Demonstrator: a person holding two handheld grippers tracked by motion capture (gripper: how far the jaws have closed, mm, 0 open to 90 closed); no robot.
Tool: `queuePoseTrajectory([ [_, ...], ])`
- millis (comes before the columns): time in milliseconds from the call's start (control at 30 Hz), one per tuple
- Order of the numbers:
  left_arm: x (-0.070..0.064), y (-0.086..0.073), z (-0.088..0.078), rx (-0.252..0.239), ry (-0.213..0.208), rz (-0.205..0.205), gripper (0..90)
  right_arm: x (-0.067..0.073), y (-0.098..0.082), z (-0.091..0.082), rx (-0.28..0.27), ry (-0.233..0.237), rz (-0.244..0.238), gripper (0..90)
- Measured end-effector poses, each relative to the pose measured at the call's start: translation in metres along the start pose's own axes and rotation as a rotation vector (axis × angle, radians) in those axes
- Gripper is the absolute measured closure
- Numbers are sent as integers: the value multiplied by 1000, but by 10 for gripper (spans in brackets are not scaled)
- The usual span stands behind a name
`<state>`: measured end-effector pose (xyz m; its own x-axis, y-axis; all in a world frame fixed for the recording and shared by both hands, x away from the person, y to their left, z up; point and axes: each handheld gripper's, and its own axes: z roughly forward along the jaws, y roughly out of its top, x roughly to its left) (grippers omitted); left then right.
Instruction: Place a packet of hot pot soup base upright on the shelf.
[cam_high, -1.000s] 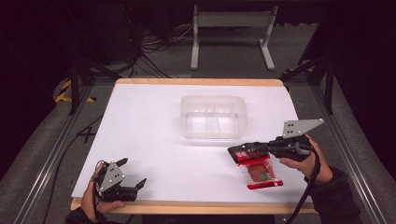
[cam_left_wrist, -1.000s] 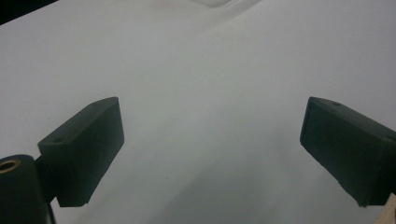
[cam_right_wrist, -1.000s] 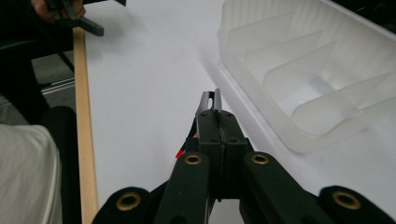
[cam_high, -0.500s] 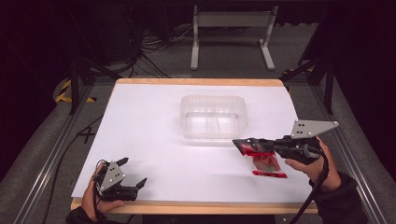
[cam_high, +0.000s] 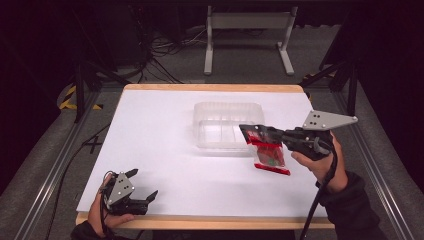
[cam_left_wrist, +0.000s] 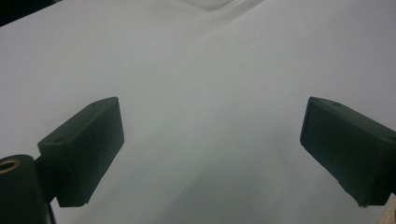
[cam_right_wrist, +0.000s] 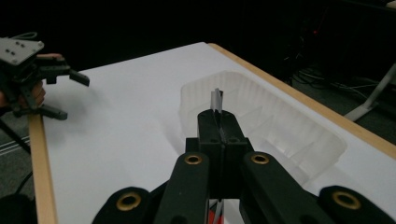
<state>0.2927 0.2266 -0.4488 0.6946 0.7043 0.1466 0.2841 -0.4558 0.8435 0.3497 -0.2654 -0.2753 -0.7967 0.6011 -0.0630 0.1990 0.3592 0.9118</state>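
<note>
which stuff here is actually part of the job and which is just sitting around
In the job:
right gripper, shut on the red packet
clear plastic tray, just beyond the packet

Just about:
left gripper, open, near the table's front edge
metal stand
cables on the floor

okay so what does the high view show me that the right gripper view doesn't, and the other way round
High view: the red packet hanging whole from the right gripper, and the floor with a metal stand. Right gripper view: the jaws pressed together on the packet's thin clear edge, seen close up. Both: the clear plastic tray, the white table and the left gripper with its jaws apart.
</note>
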Motion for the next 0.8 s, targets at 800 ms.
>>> queuePoseTrajectory([
  [800,0,0,0,-8,-14,4,72,-45,65,103,31,-252,140,900],
])
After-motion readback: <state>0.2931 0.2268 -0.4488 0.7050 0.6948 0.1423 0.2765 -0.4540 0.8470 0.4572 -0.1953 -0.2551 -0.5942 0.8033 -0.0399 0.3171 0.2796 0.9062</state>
